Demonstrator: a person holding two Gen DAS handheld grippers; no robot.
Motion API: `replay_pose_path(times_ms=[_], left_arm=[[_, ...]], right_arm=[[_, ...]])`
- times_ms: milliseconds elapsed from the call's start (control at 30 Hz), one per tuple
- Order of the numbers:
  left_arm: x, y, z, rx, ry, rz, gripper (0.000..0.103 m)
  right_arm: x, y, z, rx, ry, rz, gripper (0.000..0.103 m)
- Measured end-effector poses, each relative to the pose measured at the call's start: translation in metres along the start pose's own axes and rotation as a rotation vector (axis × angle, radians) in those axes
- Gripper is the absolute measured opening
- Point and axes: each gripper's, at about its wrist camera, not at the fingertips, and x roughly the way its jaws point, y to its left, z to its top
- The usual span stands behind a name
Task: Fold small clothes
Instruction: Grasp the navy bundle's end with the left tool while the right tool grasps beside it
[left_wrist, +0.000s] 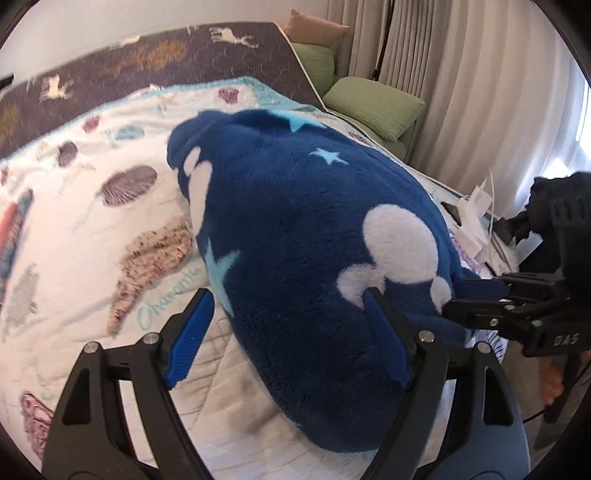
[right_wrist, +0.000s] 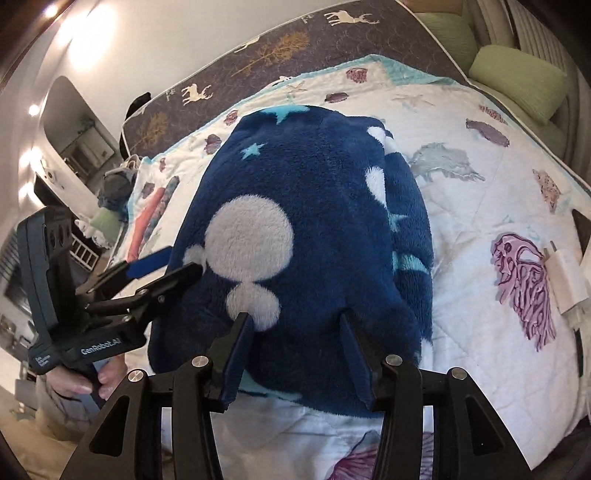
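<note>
From the left wrist, the left gripper (left_wrist: 284, 321) stands with its jaws wide apart and nothing pinched: one blue pad hangs over the bare quilt (left_wrist: 74, 229), clear of the cloth, while the other lies against the near edge of the blue fleece garment (left_wrist: 295, 206) without squeezing it. The garment sits straight ahead of these tongs and a little to their right, a plump, already doubled bundle whose long axis runs away from the fingertips toward the far end of the bed. At the right of this view the right gripper (left_wrist: 448, 297) comes in sideways, its tips at the garment's near right corner. From the right wrist, the right gripper (right_wrist: 293, 323) is spread about halfway, and both pads rest on the garment's near end with fleece between them; they do not look clamped, so I read it as released. Here the bundle lies dead ahead, its length again running away from the tips, and the left gripper (right_wrist: 184, 264) touches the near left flank. Both tongs are at the same near end; the right one sits more squarely over it.
</note>
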Motion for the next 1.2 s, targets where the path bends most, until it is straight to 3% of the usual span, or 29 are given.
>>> replay_pose_path(times_ms=[200,300,367,433,500,633,800,1033,1200], left_arm=[[-0.004,-0.001,-0.004,-0.009,0.002,-0.001,0.083],[-0.005,0.001,-0.004,-0.020,0.006,-0.008,0.083],[-0.006,0.003,-0.003,-0.034,0.010,-0.022,0.083],[-0.008,0.007,0.000,-0.058,0.016,-0.048,0.084],[-0.010,0.013,0.004,-0.086,0.017,-0.073,0.086],[-0.008,0.025,0.008,-0.133,0.024,-0.094,0.091],[0.005,0.037,0.011,-0.200,0.061,-0.145,0.093],[0.023,0.041,0.011,-0.223,0.095,-0.191,0.103],[0.040,0.050,0.010,-0.301,0.138,-0.294,0.103]], right_arm=[[-0.009,-0.014,-0.004,0.057,-0.003,0.050,0.052],[-0.027,-0.016,0.002,0.049,-0.069,0.057,0.057],[-0.043,-0.017,0.009,0.013,-0.151,0.000,0.083],[-0.053,-0.022,0.016,-0.020,-0.215,-0.059,0.088],[-0.050,-0.032,0.023,-0.019,-0.184,-0.054,0.089],[-0.029,-0.056,0.027,0.045,-0.098,0.038,0.090],[0.000,-0.087,0.023,0.194,-0.019,0.217,0.093],[0.026,-0.105,0.026,0.245,0.049,0.290,0.100],[0.034,-0.109,0.034,0.233,0.054,0.366,0.102]])
